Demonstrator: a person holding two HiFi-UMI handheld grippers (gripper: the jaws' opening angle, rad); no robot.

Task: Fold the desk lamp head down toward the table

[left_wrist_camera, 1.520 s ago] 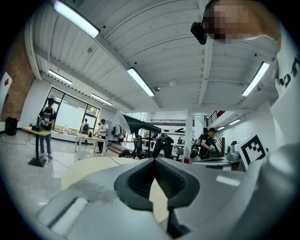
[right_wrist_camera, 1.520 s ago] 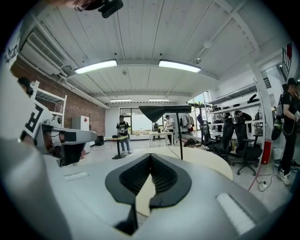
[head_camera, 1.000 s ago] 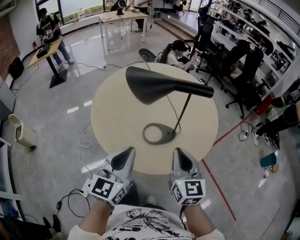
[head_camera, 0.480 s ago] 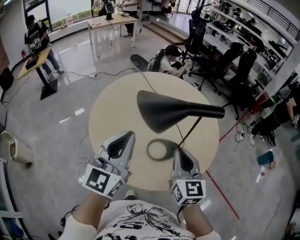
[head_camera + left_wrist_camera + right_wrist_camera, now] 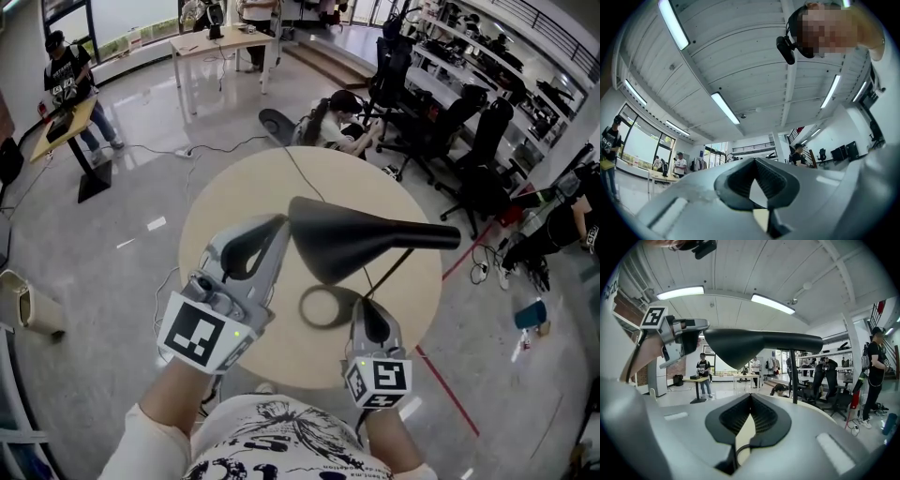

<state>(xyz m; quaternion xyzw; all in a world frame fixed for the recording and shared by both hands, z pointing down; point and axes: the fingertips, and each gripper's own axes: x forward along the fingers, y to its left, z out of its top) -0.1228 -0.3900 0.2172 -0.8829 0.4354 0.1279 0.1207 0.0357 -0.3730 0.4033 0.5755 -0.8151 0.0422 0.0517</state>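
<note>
A black desk lamp stands on the round beige table (image 5: 217, 220). Its cone-shaped head (image 5: 349, 240) lies roughly level on a thin slanted stem (image 5: 384, 275) above a ring base (image 5: 325, 307). My left gripper (image 5: 277, 225) is raised beside the head's wide left end, shut, with nothing between its jaws; I cannot tell if it touches the head. The left gripper view shows only the ceiling past the left gripper (image 5: 754, 161). My right gripper (image 5: 364, 303) is low near the base, shut and empty. In the right gripper view the lamp head (image 5: 759, 345) hangs above the right gripper (image 5: 750, 397).
A black cord (image 5: 302, 173) runs from the lamp off the table's far edge. A person (image 5: 333, 117) sits on the floor beyond the table. Office chairs (image 5: 469, 141) crowd the right. Another person stands at a desk (image 5: 61, 112) far left. Cables lie on the floor.
My left gripper has risen from the table's near edge up to the wide end of the lamp head. The right gripper stays low near the base.
</note>
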